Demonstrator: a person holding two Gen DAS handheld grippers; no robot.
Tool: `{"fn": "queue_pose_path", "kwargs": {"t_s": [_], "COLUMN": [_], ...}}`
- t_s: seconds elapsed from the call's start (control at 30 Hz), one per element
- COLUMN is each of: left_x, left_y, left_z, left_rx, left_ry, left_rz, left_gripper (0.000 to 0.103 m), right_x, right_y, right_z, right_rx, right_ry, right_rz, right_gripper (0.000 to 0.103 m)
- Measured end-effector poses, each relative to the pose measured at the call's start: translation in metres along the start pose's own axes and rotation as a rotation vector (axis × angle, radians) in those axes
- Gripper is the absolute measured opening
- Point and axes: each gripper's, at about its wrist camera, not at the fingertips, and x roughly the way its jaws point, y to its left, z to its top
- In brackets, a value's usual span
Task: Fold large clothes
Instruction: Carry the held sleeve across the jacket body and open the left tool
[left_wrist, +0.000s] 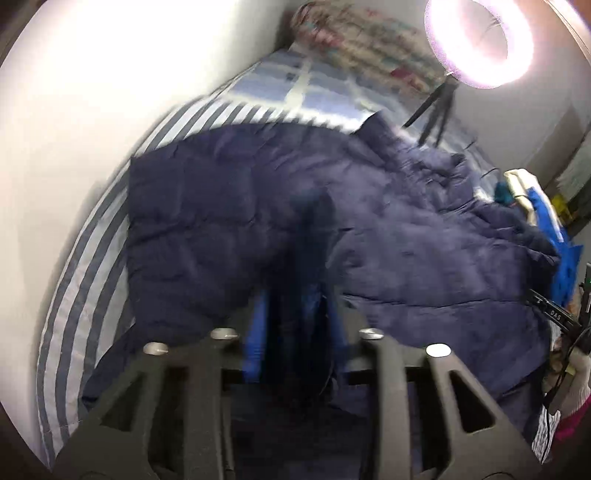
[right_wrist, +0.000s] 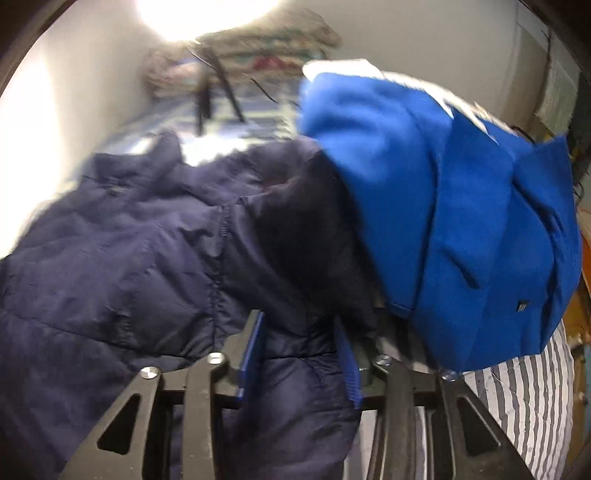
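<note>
Item: navy-blue quilted puffer jacket, large, lying spread and rumpled across a bed with a grey-and-white striped sheet. In the left wrist view its bulk runs from lower left to upper right, long axis roughly across the gripper's line of sight, with the bed showing beyond it.

Left gripper: blue-padded fingers part-spread, a dark fold of the jacket standing between them. Whether the pads press it cannot be told; the picture is blurred.

Right gripper: fingers part-spread likewise, a thick roll of navy quilting filling the gap between the blue pads and apparently touching both. It reads as pinching that fold.

Adjacent: bright-blue fleece garment, heaped just right of the right gripper and overlapping the jacket's edge.

Judgement: both grippers sit at the near edge of the jacket, its body lying forward and away, so a fold would carry this edge toward the far side.
</note>
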Motion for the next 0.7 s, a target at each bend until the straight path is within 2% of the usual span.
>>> {"fn": "queue_pose_path", "kwargs": {"t_s": [0.13,0.2,0.23,0.27,0.37,0.4,0.53,0.7], "left_x": [0.006,0.012,0.014,0.017,0.022,0.023,0.03,0.047], "left_y": [0.007,0.001,-0.003,-0.008,-0.014,-0.014,-0.016,-0.027], "left_z": [0.0,0.002,0.003,0.004,0.012,0.018,0.036,0.031], "left_rx": [0.013,0.055,0.07,0.096,0.122,0.118,0.11,0.17], "left_ry": [0.01,0.024,0.031,0.038,0.02,0.006,-0.017,-0.004], "left_rz": [0.001,0.011,0.009,0.024,0.066,0.082,0.122,0.189], "left_gripper": [0.035,0.035,0.026,0.009,0.009,0.009,0.009,0.01], "right_x": [-0.005,-0.018,-0.023,-0.026,-0.026,-0.02,0.003,0.021], "right_y": [-0.003,0.0,0.001,0.004,0.015,0.012,0.002,0.002], "right_z": [-0.004,-0.01,-0.009,-0.009,-0.005,0.0,0.013,0.011], "right_rx": [0.012,-0.003,-0.014,-0.046,-0.149,-0.146,-0.084,-0.092], "right_ry": [-0.021,-0.041,-0.047,-0.054,-0.087,-0.084,-0.041,-0.022], "right_rz": [0.015,0.044,0.08,0.104,0.002,-0.024,-0.027,-0.058], "right_gripper": [0.04,0.04,0.042,0.044,0.045,0.045,0.038,0.039]}}
